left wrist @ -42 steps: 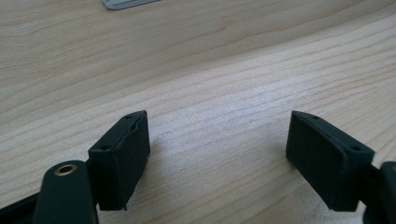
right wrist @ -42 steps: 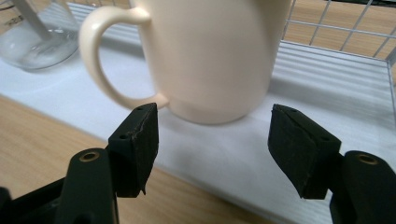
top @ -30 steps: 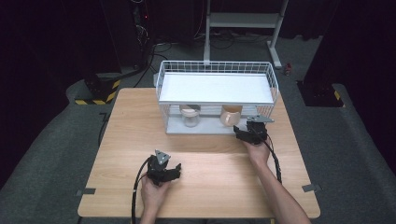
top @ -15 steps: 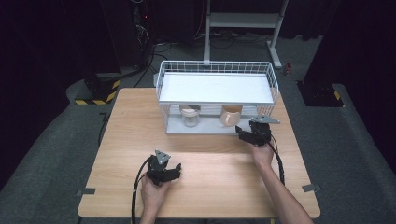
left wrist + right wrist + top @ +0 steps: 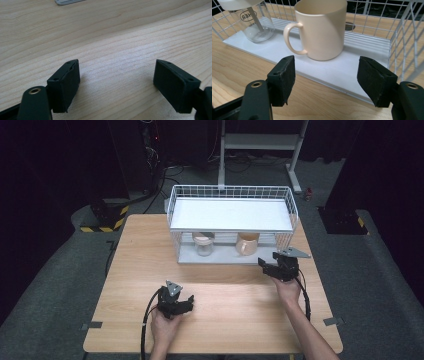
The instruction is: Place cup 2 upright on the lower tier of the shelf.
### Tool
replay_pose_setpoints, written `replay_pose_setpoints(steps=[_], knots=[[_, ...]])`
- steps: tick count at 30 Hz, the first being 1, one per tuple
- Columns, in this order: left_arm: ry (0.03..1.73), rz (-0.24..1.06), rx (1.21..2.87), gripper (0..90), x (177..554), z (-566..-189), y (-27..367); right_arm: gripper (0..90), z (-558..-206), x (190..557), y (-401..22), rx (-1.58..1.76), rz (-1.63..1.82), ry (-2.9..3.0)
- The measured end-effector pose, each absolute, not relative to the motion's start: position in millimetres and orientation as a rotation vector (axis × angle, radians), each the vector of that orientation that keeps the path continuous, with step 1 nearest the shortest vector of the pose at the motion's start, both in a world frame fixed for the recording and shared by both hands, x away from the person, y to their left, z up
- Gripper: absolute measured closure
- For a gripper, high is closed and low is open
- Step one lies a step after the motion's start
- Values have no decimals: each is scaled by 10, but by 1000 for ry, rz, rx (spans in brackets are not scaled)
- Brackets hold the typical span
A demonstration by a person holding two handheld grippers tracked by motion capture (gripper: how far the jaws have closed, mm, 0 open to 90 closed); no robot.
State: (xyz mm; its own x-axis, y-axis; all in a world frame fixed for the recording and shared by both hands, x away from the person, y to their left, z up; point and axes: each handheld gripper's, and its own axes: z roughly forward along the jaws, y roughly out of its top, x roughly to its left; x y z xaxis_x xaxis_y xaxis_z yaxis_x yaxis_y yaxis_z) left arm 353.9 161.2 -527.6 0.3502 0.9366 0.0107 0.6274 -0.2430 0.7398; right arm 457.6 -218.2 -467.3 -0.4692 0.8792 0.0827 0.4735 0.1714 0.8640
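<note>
Right gripper (image 5: 325, 80) hangs just before the cream mug (image 5: 320, 28) on the rack's lower shelf (image 5: 337, 72), jaws apart and having just opened, holding nothing.

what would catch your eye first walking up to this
The white wire rack at the table's far edge stands out, with a cream mug and a clear glass jar on its lower shelf. The right gripper sits just before the mug, jaws apart and empty. The left gripper rests over bare wood near the front.
</note>
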Motion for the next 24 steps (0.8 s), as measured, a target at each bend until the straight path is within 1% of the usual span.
replay_pose_setpoints(steps=[24], knots=[[1363,615,1965,218,3539,-5278,1611,297,-4642,4339,-2378,1265,1272,2005]])
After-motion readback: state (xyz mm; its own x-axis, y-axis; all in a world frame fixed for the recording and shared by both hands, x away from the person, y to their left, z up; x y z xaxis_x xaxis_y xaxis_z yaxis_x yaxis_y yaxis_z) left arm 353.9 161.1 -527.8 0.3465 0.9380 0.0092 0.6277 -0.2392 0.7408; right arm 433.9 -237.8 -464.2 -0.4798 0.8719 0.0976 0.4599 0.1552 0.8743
